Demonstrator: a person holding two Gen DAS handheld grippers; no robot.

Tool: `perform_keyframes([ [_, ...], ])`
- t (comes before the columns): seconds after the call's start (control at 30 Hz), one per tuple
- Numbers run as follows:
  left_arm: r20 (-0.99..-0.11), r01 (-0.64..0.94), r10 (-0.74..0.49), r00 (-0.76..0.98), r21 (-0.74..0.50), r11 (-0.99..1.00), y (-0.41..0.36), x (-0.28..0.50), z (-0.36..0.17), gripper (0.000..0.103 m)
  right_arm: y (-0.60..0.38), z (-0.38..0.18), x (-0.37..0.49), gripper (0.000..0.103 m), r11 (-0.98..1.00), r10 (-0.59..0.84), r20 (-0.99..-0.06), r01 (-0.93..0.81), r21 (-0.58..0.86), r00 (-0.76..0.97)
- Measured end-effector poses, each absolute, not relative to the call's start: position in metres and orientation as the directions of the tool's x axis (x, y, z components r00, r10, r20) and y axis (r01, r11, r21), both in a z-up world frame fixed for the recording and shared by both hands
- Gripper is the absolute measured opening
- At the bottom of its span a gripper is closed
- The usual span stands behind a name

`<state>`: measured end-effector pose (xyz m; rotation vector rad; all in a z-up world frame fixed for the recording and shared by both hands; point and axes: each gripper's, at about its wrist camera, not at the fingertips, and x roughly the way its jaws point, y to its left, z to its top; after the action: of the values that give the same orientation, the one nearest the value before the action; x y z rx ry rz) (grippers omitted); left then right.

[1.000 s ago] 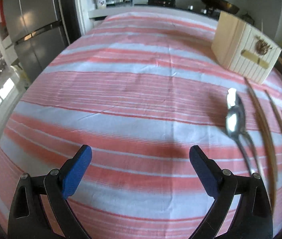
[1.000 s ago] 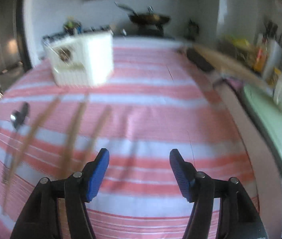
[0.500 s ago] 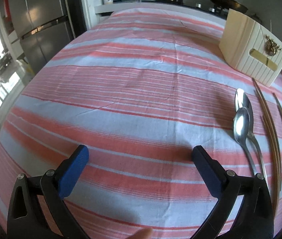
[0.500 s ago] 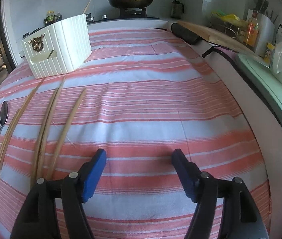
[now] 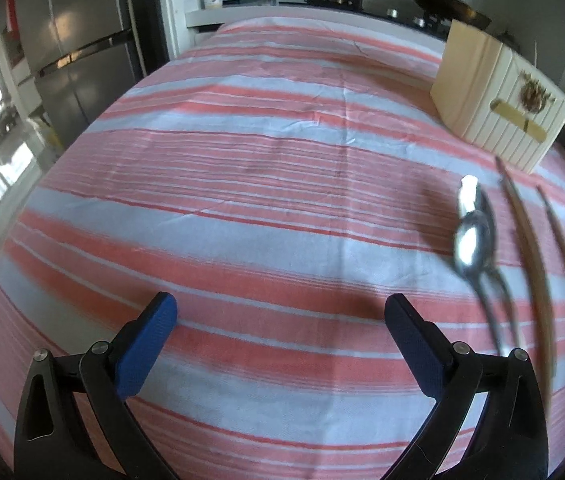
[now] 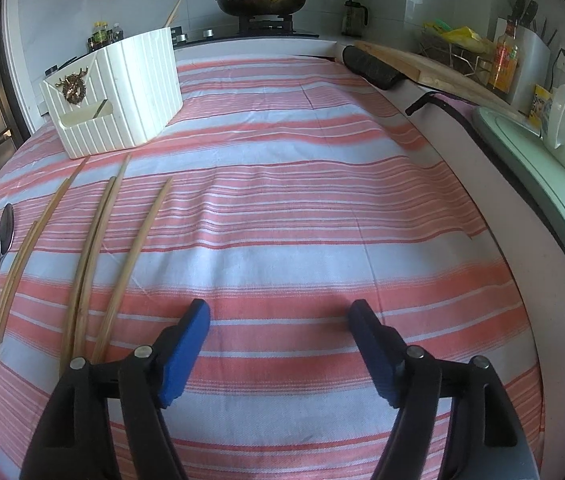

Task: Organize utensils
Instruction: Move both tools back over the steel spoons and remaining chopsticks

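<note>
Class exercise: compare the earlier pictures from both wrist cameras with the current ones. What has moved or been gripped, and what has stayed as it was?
The right gripper has just been opening its fingers wider, with nothing between them. The left gripper is open and empty, as before. Nothing was picked up or released: the two spoons, the chopsticks and the white holder lie on the striped cloth where they were.

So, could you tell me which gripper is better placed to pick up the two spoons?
Probably the left gripper: the spoons lie just beside its open jaws, while the chopsticks separate them from the right gripper.
</note>
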<state>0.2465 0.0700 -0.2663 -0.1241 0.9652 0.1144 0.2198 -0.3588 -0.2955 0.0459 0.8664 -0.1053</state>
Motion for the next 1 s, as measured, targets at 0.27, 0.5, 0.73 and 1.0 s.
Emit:
perform_keyframes([
  [0.27,-0.799,-0.064,-0.100,0.593,-0.170,0.983,0.010,0.236,-0.247,0.103,-0.359,-0.296,0.220,0.075,0.994,-0.073,-0.762,0.110,-0.002,0.643],
  [0.5,-0.831,-0.045,0.006,0.557,-0.024,0.999,-0.019,0.244,-0.266,0.103,-0.359,-0.296,0.220,0.075,0.994,-0.072,-0.762,0.110,-0.001,0.644],
  [0.73,-0.836,-0.006,0.007,0.548,0.005,1.000,-0.014,0.243,-0.264,0.103,-0.360,-0.289,0.213,0.074,0.993,-0.054,-0.754,0.117,0.030,0.655],
  [1.0,-0.836,-0.010,0.001,0.549,-0.005,1.000,-0.003,0.244,-0.266,0.103,-0.308,-0.278,0.205,0.049,0.987,0.159,-0.782,-0.068,0.148,0.603],
])
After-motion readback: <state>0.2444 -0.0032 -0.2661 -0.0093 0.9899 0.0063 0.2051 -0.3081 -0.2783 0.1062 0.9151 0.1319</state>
